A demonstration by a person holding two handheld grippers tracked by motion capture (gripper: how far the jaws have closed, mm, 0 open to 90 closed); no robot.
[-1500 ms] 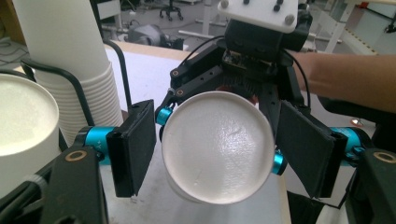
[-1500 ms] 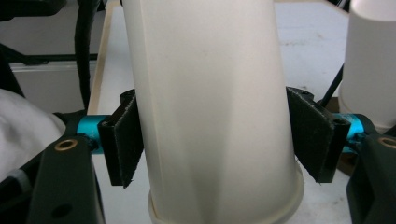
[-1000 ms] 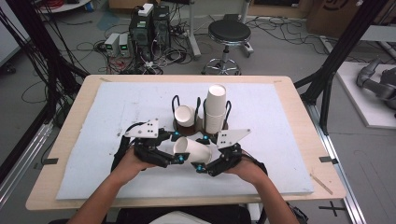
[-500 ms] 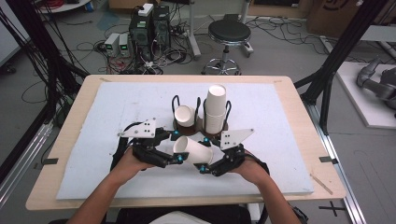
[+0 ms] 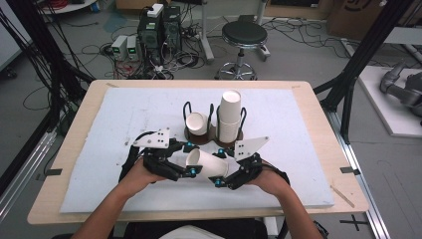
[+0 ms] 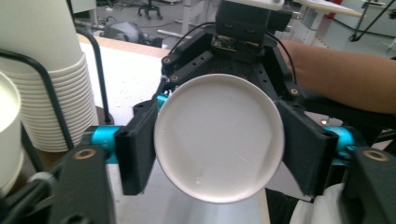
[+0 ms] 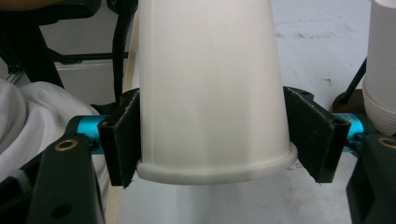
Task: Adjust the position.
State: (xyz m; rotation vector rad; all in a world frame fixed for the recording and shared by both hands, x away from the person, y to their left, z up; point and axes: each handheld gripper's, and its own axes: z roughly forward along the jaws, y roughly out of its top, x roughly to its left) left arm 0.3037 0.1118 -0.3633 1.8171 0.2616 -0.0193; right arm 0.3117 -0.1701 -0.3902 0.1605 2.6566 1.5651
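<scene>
A white paper cup [image 5: 206, 163] lies on its side, held above the table's near middle between both grippers. My left gripper [image 5: 190, 159] is shut on its flat base end, and the pads touch both sides of the round base [image 6: 219, 142]. Its jaws have just eased open a little with the cup between them. My right gripper [image 5: 219, 168] is shut on the rim end. There the cup [image 7: 210, 93] tapers away from the camera, with the rolled rim between the pads. Those jaws have just closed a little on the cup.
Behind the grippers stands a black wire cup holder [image 5: 214, 134]. It carries a tall stack of cups [image 5: 230, 117] on the right and a single cup [image 5: 197, 123] on the left. A white mat [image 5: 124, 114] covers the wooden table. A stool and computers stand beyond the far edge.
</scene>
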